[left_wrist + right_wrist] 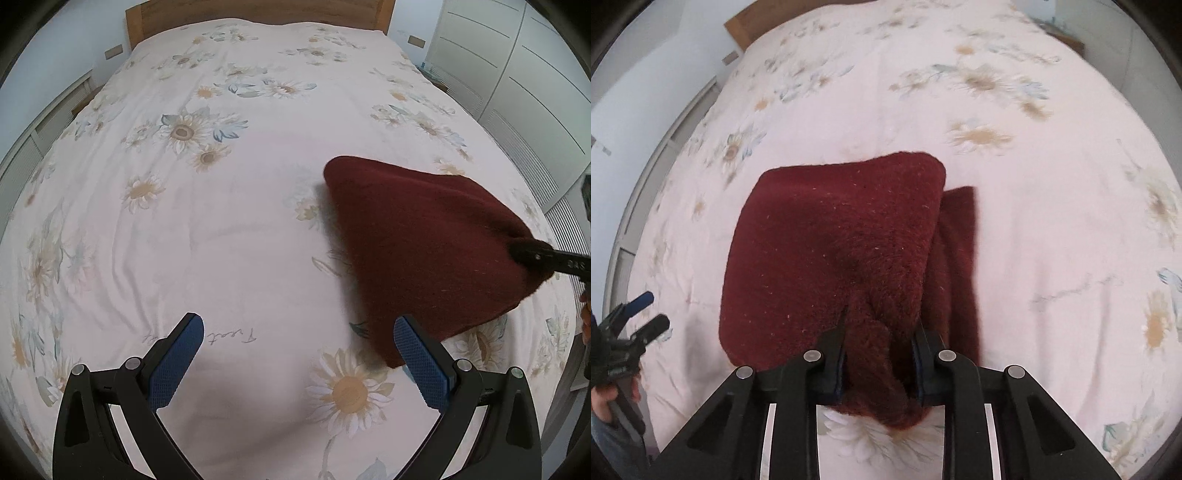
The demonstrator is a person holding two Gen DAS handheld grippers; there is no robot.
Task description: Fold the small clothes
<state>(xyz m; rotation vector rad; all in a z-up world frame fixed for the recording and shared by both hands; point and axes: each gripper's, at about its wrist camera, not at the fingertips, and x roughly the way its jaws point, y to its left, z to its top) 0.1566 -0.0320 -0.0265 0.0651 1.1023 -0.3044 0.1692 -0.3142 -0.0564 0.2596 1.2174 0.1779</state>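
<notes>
Soft, even daylight is filling both views, casting faint shadows on the bed. Fisheye distortion is bending the edges, dark corners are vignetting, and motion blur is smearing the right wrist view.

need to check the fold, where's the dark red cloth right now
The dark red cloth lies on the floral bedspread, pinched at its near edge by the right gripper, right of the open left gripper.

Fuzzy maroon knit garment; smooth cotton bedspread
</notes>
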